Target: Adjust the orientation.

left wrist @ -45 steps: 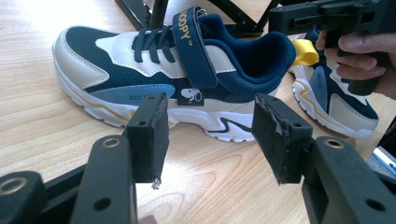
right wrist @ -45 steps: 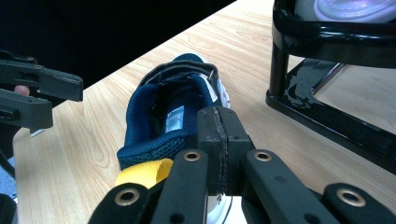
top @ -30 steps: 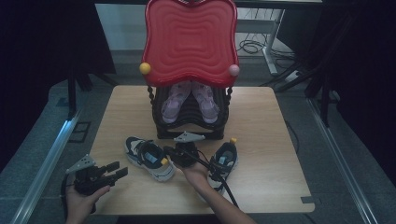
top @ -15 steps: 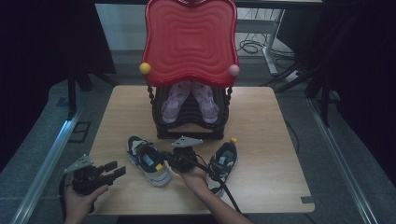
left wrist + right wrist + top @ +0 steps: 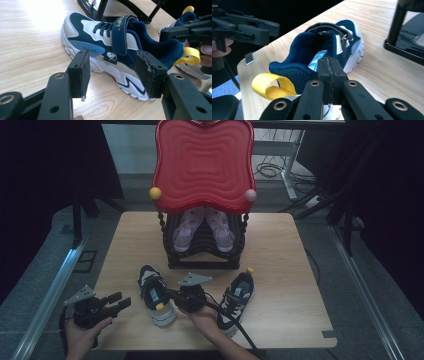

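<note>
Two navy sneakers (image 5: 156, 295), two pink shoes (image 5: 203, 229), one rack (image 5: 202, 254), one table (image 5: 290, 270).

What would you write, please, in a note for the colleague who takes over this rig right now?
Left gripper: open, holding nothing, at the table's near left corner, aimed at the first navy sneaker.
Right gripper: jaws shut, at that sneaker's heel beside its yellow loop; whether it pinches any fabric is unclear.
Second navy sneaker: on the table beside the right forearm, untouched.
Shoe rack: at the table's middle, with the pink shoes already on it.
Done: neither navy sneaker is on the rack.
Left: probably grip each sneaker and set it on the rack.
</note>
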### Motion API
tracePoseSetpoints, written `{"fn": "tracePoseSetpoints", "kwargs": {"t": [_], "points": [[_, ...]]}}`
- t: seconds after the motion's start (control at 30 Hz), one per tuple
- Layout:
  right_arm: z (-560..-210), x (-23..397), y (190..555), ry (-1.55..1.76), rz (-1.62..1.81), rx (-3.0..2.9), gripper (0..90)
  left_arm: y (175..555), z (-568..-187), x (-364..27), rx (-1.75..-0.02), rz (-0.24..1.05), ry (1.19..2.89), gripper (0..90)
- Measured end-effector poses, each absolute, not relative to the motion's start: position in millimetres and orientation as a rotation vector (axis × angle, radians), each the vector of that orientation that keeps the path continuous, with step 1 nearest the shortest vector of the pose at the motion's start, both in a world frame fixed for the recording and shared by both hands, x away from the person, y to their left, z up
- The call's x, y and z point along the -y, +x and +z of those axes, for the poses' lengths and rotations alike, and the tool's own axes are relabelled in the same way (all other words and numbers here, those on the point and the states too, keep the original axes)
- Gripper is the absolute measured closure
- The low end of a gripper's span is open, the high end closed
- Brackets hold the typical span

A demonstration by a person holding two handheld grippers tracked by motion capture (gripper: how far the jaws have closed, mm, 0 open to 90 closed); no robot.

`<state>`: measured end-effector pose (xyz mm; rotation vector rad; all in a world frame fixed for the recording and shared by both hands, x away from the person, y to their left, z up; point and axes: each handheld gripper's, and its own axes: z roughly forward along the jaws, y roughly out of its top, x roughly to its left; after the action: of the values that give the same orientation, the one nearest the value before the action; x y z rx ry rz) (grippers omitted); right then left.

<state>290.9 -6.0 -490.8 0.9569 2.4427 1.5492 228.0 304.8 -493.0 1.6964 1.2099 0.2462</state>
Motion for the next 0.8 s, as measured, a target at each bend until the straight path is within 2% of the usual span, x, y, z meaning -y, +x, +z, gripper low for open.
{"fn": "tracePoseSetpoints", "kwargs": {"t": [0.8], "points": [[-497,-32,263,0.845,1.659,-2.509,89.4,226,-491,-320,-1.235,0.274,1.658,45.5]]}}
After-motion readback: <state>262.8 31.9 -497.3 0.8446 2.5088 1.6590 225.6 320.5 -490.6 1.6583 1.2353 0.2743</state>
